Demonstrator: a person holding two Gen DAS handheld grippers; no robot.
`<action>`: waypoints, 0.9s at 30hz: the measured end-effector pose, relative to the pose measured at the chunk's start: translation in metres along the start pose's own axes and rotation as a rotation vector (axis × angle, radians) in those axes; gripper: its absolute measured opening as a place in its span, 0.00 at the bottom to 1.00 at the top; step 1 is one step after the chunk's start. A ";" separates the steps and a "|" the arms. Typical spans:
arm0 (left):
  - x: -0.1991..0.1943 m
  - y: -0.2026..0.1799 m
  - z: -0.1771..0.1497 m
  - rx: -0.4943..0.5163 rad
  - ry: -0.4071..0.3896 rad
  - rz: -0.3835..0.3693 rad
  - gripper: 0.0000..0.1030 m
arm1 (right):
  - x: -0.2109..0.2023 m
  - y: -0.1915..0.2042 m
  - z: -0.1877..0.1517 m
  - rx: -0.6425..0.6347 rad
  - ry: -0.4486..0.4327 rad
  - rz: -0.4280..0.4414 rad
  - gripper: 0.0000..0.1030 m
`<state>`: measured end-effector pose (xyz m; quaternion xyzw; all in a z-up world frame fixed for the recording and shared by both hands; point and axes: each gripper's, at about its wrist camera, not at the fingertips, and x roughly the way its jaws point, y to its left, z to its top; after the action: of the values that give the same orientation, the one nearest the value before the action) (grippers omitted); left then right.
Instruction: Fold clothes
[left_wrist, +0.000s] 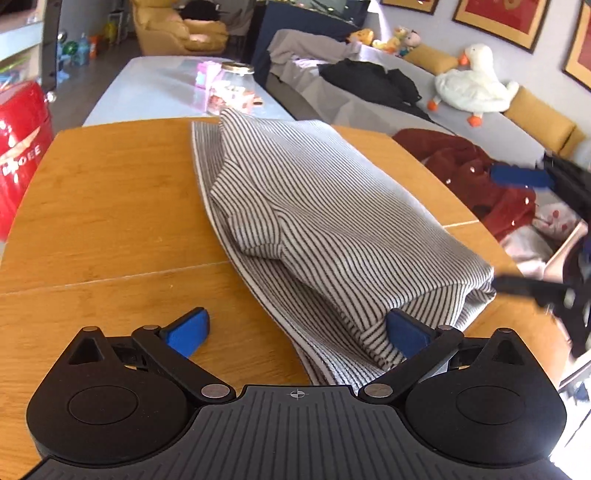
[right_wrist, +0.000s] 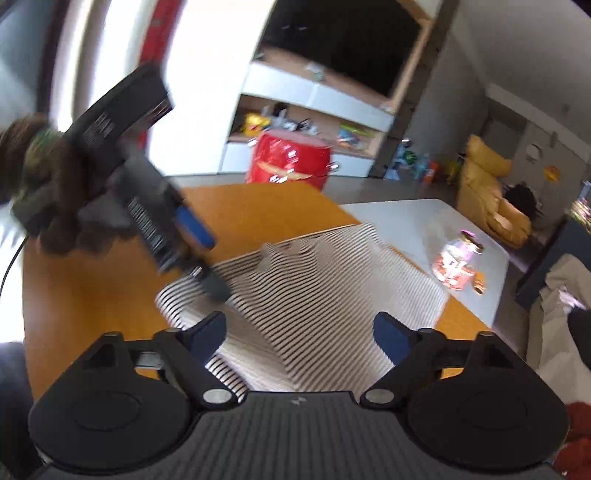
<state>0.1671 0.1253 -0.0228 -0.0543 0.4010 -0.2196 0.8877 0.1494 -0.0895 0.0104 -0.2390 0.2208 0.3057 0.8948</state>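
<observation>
I can't read any text for certain; the white lettering on the red case (left_wrist: 20, 155) is blurred.

The left claw (left_wrist: 297, 334) sits low with its two blue-padded fingers spread wide. The right claw (right_wrist: 299, 334) is likewise spread wide, tilted downward. In the right wrist view, a dark-gloved hand (right_wrist: 55, 195) grips the left claw's handle.

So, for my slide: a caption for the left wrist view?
Open left gripper at the near edge of a folded striped shirt on a wooden table.
</observation>
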 end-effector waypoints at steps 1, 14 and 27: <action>-0.006 0.002 0.001 -0.003 -0.013 0.020 1.00 | 0.001 0.008 -0.003 -0.035 0.007 0.009 0.79; -0.033 -0.023 -0.014 0.197 0.000 0.061 1.00 | 0.023 -0.005 -0.014 0.247 0.130 0.195 0.71; -0.006 -0.033 -0.007 0.229 -0.010 0.125 1.00 | -0.007 0.035 -0.022 -0.076 0.070 0.060 0.90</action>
<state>0.1472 0.0990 -0.0141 0.0714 0.3717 -0.2078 0.9020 0.1160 -0.0809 -0.0131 -0.2766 0.2471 0.3321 0.8673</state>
